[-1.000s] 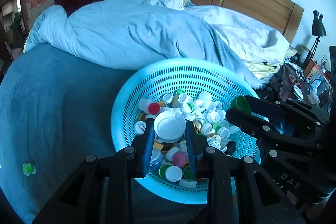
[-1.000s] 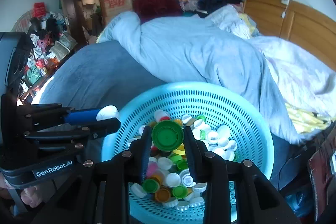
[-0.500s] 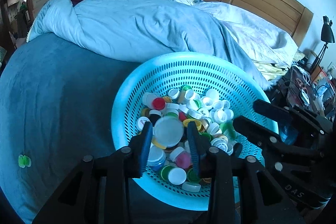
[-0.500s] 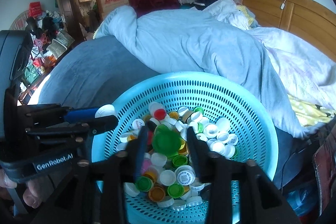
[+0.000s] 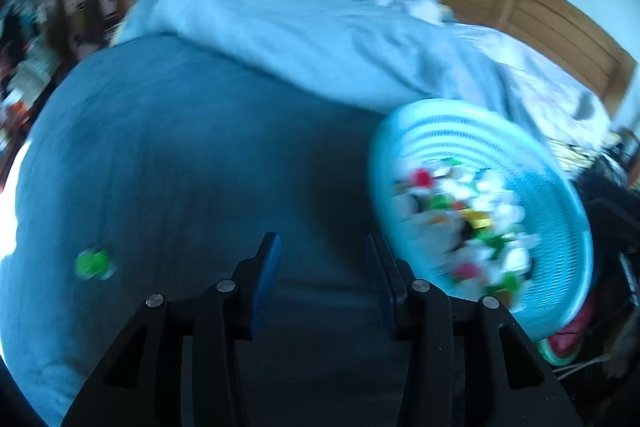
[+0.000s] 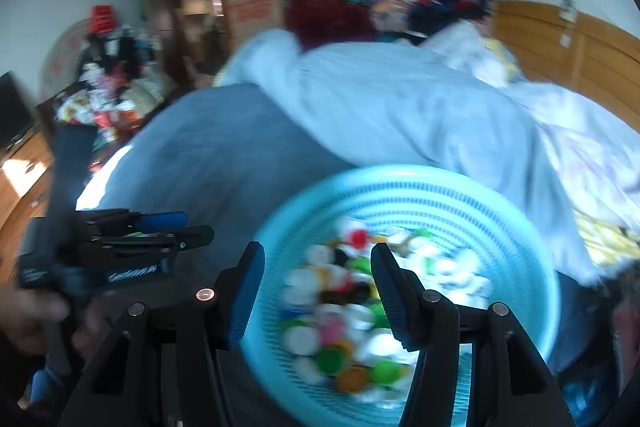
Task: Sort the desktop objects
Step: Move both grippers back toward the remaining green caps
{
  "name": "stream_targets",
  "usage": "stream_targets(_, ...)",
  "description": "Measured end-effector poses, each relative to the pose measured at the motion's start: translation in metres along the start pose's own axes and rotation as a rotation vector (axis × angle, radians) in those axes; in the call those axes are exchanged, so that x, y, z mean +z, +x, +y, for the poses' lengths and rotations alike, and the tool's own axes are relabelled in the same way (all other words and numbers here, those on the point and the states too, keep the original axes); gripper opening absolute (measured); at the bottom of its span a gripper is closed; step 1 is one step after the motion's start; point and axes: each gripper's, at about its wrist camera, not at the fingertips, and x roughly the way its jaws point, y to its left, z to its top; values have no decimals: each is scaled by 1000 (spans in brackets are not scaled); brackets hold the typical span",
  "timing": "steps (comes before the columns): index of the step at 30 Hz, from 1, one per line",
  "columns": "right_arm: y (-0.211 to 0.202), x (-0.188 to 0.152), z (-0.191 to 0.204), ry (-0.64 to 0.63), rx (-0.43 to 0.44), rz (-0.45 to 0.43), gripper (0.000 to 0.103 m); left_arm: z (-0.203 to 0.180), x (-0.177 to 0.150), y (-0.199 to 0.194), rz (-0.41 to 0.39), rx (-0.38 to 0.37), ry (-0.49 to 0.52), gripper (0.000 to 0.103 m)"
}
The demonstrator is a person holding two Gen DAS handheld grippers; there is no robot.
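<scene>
Now both the left gripper [image 5: 322,253] and right gripper [image 6: 318,263] gape wide, empty.

Turquoise perforated basket [image 6: 492,227] holds blurred, seemingly mixed-colour bottle caps [image 6: 344,311] on bed

My left gripper [image 5: 322,253] is matte black plastic, its two fingers [image 5: 267,267] lined with blue ribbed pads and fixed by round silver screws. My right gripper [image 6: 318,263] matches, though one screw at nine o'clock looks coppery. White lettering, blurred, marks the left unit's side; bare skin grips its handle.
</scene>
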Motion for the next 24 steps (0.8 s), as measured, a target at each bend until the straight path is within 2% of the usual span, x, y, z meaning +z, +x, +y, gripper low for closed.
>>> stream_targets(4, 23, -4, 57, -106, 119, 26, 60, 100, -40, 3, 36, 125, -160, 39)
stream_targets(6, 44, -8, 87, -159, 179, 57, 60, 136, -59, 2, 50, 178, -222, 39)
stream_targets(10, 98, -17, 140, -244, 289, 137, 60, 207, -101, -2, 68, 236, -375, 39)
stream_targets(16, 196, -21, 209, -313, 408, 231, 57, 259, -139, 3, 78, 246, -481, 39)
stream_targets(19, 246, -18, 245, -358, 430, 258, 57, 272, -148, 9, 78, 234, -496, 39)
stream_targets(24, 302, -11, 283, -413, 440, 285, 57, 276, -147, 11, 45, 201, -486, 39)
